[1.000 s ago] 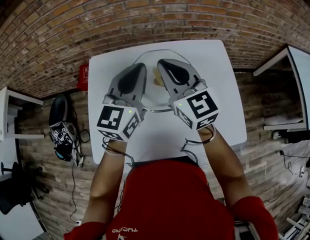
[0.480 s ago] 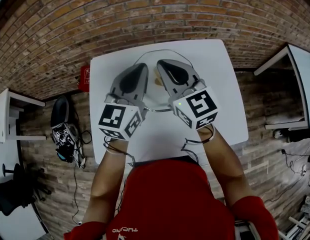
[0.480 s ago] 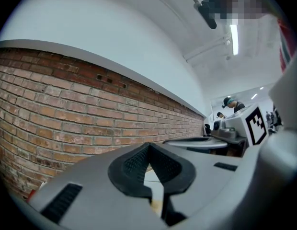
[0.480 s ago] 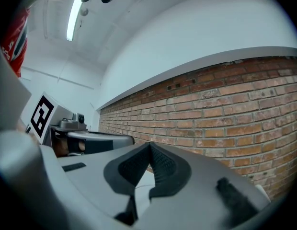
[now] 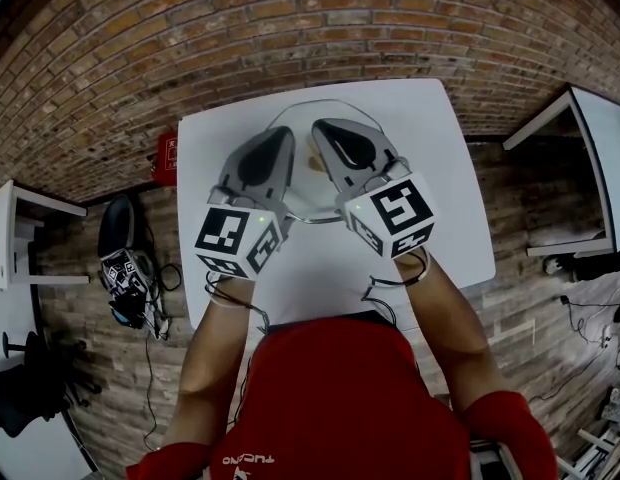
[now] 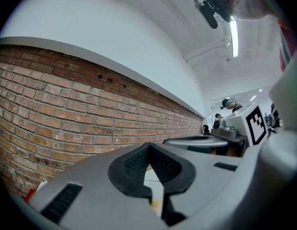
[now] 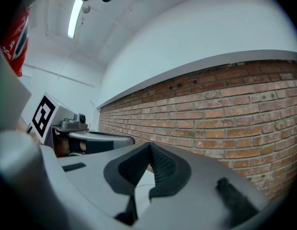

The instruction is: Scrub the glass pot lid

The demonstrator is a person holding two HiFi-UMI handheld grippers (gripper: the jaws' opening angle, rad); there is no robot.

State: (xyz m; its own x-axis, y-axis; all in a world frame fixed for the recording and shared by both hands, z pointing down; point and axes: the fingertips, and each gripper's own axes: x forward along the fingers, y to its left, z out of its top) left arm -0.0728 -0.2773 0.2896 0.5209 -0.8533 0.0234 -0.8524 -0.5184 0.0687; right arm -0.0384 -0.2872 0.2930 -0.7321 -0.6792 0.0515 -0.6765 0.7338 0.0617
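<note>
Both jaws fully closed, empty, held level over the glass pot lid.
Left gripper [image 6: 149, 148]: jaws shut pad to pad, nothing btwn them. Right gripper [image 7: 149, 147]: same. Head view: the 2 grippers sit side by side, tips near each other but apart, pointing away from the person twd the brick wall [image 7: 234, 104]. Glass pot lid [image 5: 310, 204] lies flat on the white worktop [image 5: 440, 168], under both grippers, rim visible beyond the tips; contact w/ lid can't be told. 1 yellowish item [image 5: 315, 154], type unclear, shows in the gap btwn the grippers.
</note>
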